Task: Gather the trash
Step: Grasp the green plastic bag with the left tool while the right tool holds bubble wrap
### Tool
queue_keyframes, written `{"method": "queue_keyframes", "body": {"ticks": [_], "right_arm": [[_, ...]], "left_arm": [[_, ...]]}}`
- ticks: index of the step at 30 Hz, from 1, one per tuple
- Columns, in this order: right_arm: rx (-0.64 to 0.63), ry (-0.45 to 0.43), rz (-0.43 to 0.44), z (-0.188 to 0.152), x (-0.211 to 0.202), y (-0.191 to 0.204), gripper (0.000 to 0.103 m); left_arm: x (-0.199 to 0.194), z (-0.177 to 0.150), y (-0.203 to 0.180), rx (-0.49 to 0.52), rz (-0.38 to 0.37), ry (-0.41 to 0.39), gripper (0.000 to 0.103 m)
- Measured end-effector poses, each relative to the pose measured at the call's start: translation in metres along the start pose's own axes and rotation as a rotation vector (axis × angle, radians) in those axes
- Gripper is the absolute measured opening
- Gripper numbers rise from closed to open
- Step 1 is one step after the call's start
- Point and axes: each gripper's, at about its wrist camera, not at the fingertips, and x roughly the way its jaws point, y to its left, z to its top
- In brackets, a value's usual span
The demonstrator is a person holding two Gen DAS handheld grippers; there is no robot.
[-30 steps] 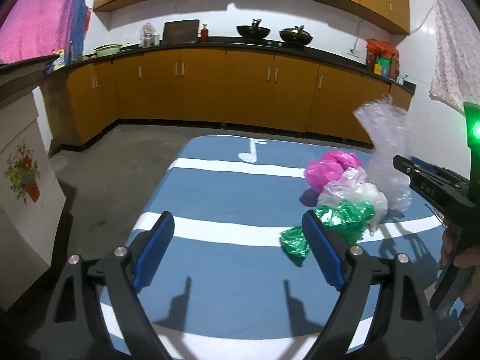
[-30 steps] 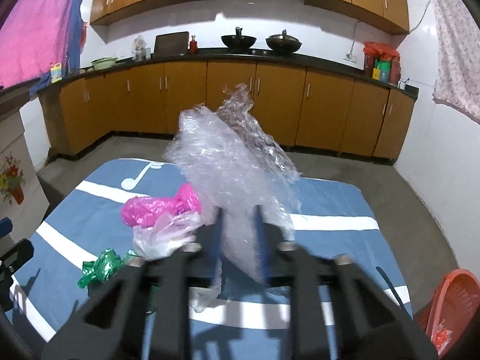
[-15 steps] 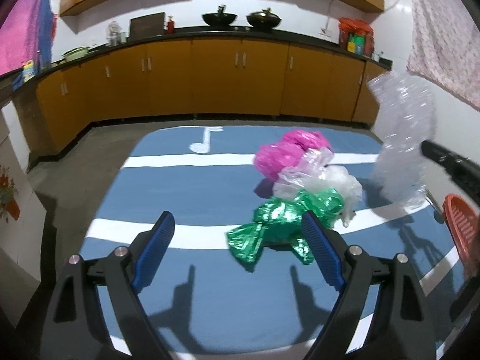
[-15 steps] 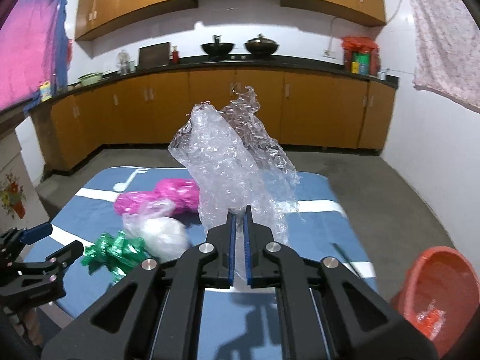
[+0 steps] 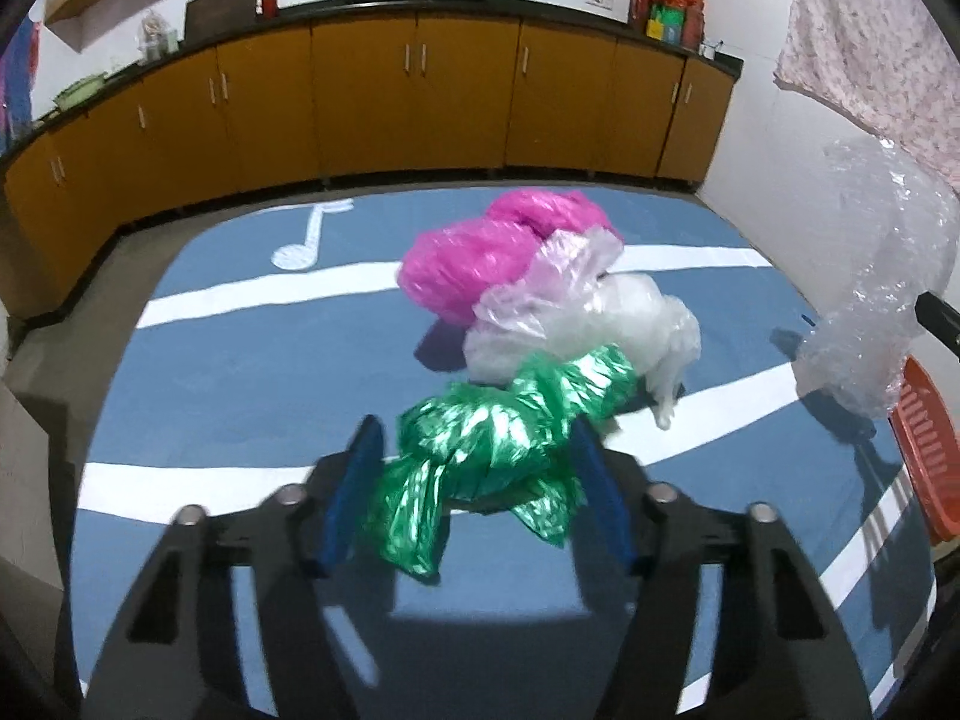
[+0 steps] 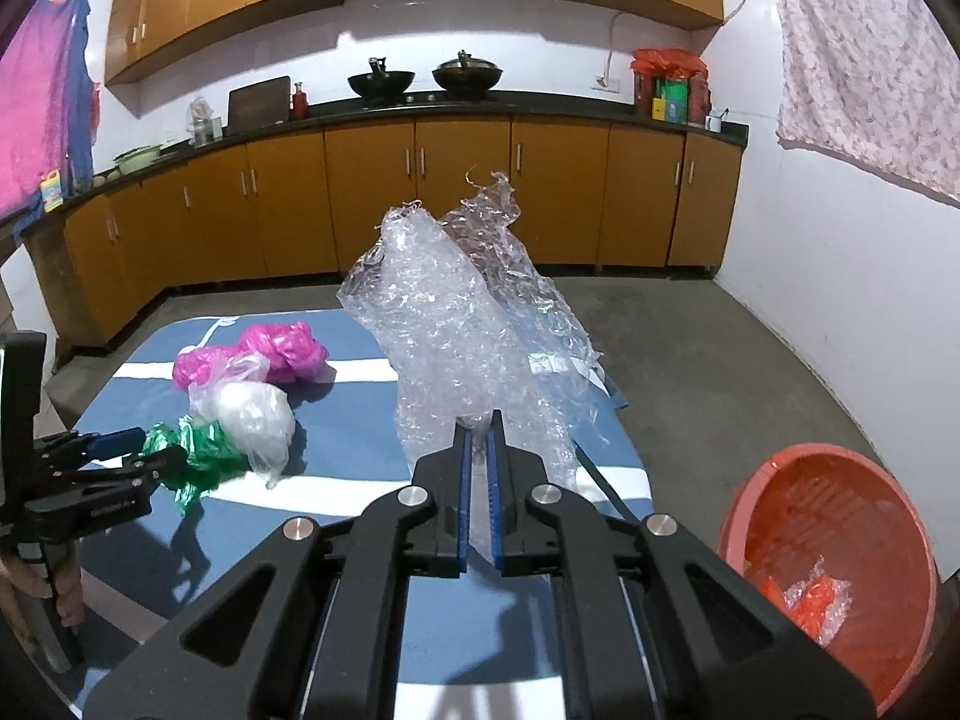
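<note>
A crumpled green foil wrapper (image 5: 498, 438) lies on the blue striped table (image 5: 240, 372). My left gripper (image 5: 477, 456) is open, its blue pads on either side of the wrapper; it also shows in the right wrist view (image 6: 141, 447). Behind lie a clear plastic bag (image 5: 594, 324) and a pink bag (image 5: 492, 252). My right gripper (image 6: 478, 432) is shut on a sheet of bubble wrap (image 6: 462, 324), held up above the table's right side. The bubble wrap also shows in the left wrist view (image 5: 882, 288).
A red basket (image 6: 834, 570) with some scraps in it stands on the floor right of the table; it also shows in the left wrist view (image 5: 927, 450). Orange kitchen cabinets (image 6: 420, 198) line the far wall. Bare concrete floor surrounds the table.
My left gripper moved forward and right until its pads flank the green wrapper, and its jaws narrowed. My right gripper carried the bubble wrap rightward, nearer the red basket.
</note>
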Motion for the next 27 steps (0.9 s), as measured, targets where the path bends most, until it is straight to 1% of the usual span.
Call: {"method": "queue_keyframes", "body": {"ticks": [4, 7, 14, 15, 16, 18, 21, 27], "right_arm": [[0.011, 0.005, 0.006, -0.005, -0.005, -0.002, 0.005], [0.028, 0.005, 0.011, -0.007, -0.014, -0.005, 0.005], [0.061, -0.006, 0.001, -0.018, -0.039, -0.013, 0.005], [0.065, -0.008, -0.003, -0.019, -0.043, -0.015, 0.005], [0.070, -0.011, -0.008, -0.020, -0.047, -0.017, 0.005], [0.076, -0.014, -0.017, -0.022, -0.054, -0.021, 0.005], [0.098, -0.015, -0.035, -0.025, -0.064, -0.027, 0.005], [0.107, -0.021, -0.044, -0.035, -0.080, -0.033, 0.005]], "left_arm": [[-0.001, -0.002, -0.001, 0.006, -0.005, -0.002, 0.043], [-0.010, -0.007, -0.001, 0.008, -0.018, -0.008, 0.038], [-0.041, -0.020, -0.006, 0.030, -0.048, -0.039, 0.034], [-0.046, -0.021, -0.007, 0.031, -0.054, -0.044, 0.015], [-0.051, -0.022, -0.010, 0.035, -0.063, -0.041, 0.007], [-0.059, -0.022, -0.015, 0.033, -0.084, -0.049, 0.007], [-0.069, -0.022, -0.029, 0.065, -0.078, -0.069, 0.002], [-0.068, -0.033, -0.034, 0.060, -0.073, -0.035, 0.002]]}}
